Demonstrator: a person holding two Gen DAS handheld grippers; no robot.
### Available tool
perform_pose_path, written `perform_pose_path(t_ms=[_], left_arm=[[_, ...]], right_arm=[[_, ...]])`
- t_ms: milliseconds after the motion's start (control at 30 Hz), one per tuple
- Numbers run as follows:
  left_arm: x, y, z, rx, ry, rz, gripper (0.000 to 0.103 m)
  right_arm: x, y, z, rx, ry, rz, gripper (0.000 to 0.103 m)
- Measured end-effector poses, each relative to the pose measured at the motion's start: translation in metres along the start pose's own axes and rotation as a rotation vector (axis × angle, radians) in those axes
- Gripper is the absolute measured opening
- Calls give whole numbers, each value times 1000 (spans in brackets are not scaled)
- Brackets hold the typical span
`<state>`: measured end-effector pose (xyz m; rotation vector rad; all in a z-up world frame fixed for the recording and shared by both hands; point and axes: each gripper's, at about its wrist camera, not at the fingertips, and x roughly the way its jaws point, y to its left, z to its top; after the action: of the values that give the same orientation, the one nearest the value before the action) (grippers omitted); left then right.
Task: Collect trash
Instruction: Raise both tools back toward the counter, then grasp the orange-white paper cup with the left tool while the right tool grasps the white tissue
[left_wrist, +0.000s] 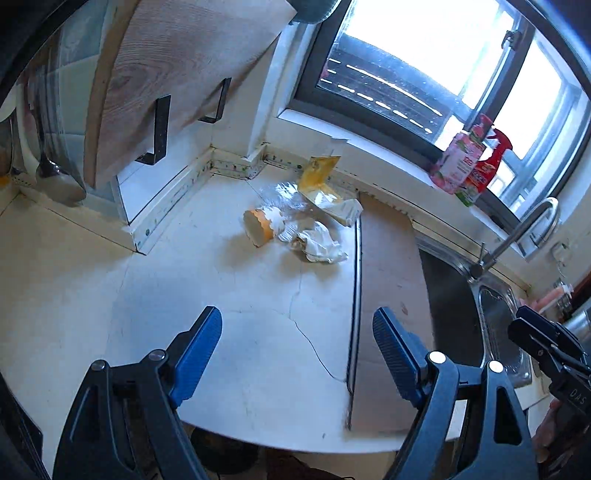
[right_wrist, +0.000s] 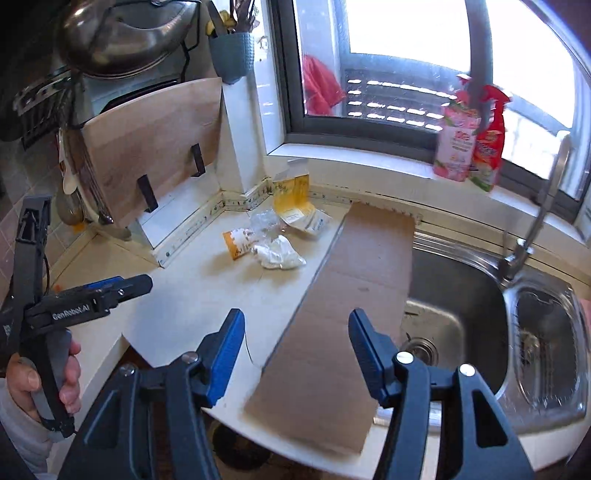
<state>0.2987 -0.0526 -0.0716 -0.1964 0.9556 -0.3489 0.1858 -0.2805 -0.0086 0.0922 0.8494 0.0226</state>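
A pile of trash lies in the back corner of the white counter (left_wrist: 229, 314): an orange paper cup (left_wrist: 257, 228) on its side, a crumpled white wrapper (left_wrist: 322, 244), clear plastic (left_wrist: 284, 195) and a yellow carton (left_wrist: 318, 173). The right wrist view shows the same cup (right_wrist: 235, 242), wrapper (right_wrist: 279, 254) and carton (right_wrist: 291, 192). My left gripper (left_wrist: 297, 332) is open and empty, well short of the pile. My right gripper (right_wrist: 297, 332) is open and empty above a brown cardboard sheet (right_wrist: 343, 295). The left gripper also shows in the right wrist view (right_wrist: 136, 284).
The cardboard sheet (left_wrist: 391, 280) partly covers a steel sink (right_wrist: 461, 314) with a faucet (right_wrist: 532, 229). A wooden cutting board (right_wrist: 155, 144) leans at the back left. Spray bottles (right_wrist: 472, 140) stand on the window sill. A dark bin (right_wrist: 240, 446) sits under the counter edge.
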Motion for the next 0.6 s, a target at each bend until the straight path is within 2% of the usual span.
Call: perform_pose_path(t_ms=[100,267,467,600], left_arm=[[33,2,26,-30,1,58,83],[104,16,61,-133,62,113,83],[181,44,90,-244,149,139,83],[213,55,97,-290,188,170,83]], right_arm=[[43,-16,32,-29,27,70,59],[135,-36,66,-69,116,152,59],[243,-26,72,-74,251,213,59],[287,-15,66,-118,290,179,59]])
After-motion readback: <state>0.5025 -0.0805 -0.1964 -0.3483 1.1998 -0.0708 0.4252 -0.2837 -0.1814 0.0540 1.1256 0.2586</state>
